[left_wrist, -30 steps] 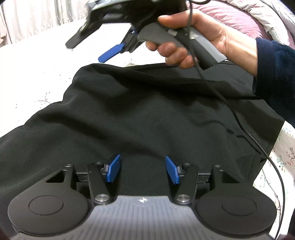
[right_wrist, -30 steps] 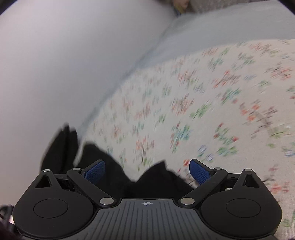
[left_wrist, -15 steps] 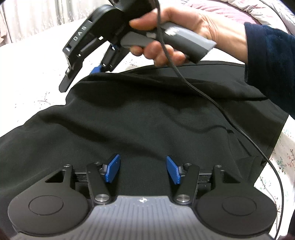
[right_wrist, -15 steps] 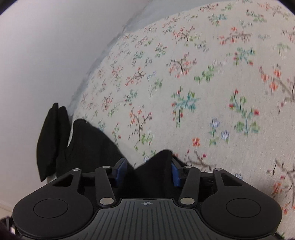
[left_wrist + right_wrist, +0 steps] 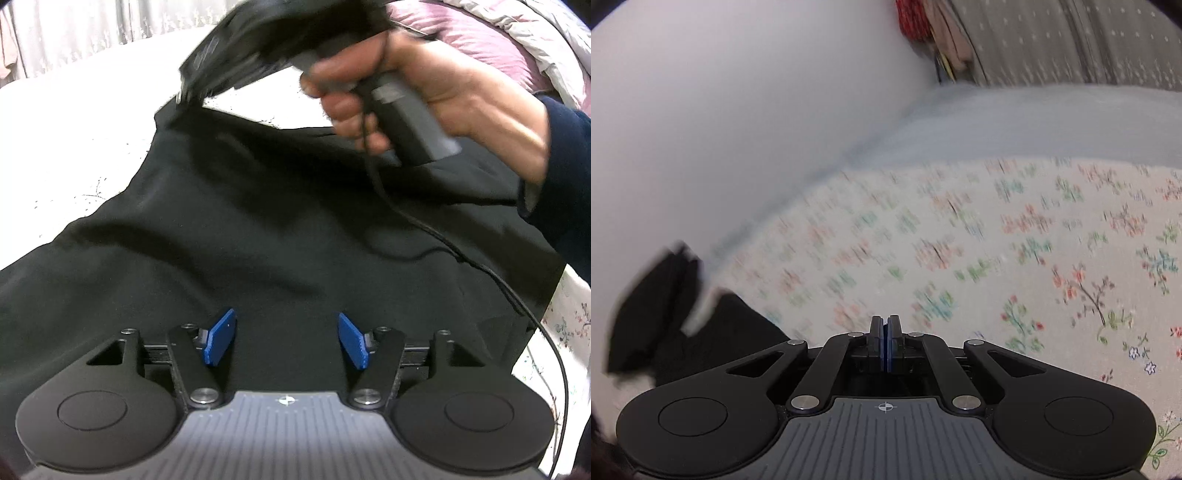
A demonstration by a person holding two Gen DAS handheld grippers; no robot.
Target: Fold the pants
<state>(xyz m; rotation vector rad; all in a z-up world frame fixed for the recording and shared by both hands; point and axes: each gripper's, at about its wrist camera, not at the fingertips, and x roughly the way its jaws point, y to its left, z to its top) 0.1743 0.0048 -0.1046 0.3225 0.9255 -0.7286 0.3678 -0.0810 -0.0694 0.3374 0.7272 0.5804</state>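
Black pants [image 5: 280, 236] lay spread across a bed, covering most of a pale sheet [image 5: 1015, 258] printed with small sprigs of red, green and blue flowers. The left gripper [image 5: 287, 339] hovered over the near part of the cloth, its blue pads [image 5: 220, 336] standing well apart with nothing pressed between them; its jaws had just been opening a little further, with only the flat fabric below them.

Beyond it, a hand [image 5: 417, 85] in a dark blue sleeve [image 5: 565, 177] gripped the grey handle of the right gripper [image 5: 192, 94], blurred with motion, its tip at the far edge of the pants where the cloth rose to a peak. A black cable [image 5: 491, 273] trailed from the handle across the fabric.

From the right wrist view, the right gripper's jaws had just been closing and its blue pads met face to face, fully clenched; no cloth showed between them in that view, so whether the fabric's edge was pinched could not be told. A dark fold of the pants lay at the lower left of that view, against the flowered sheet.

A plain white wall [image 5: 720, 110] ran along the bed's far side, with a pale blue-grey strip [image 5: 1015, 118] between sheet and wall. A grey dotted curtain [image 5: 1071, 40] hung at the back of that view. In the left wrist view, a mauve pillow [image 5: 476, 40] and a light quilt [image 5: 546, 33] sat at the upper right.
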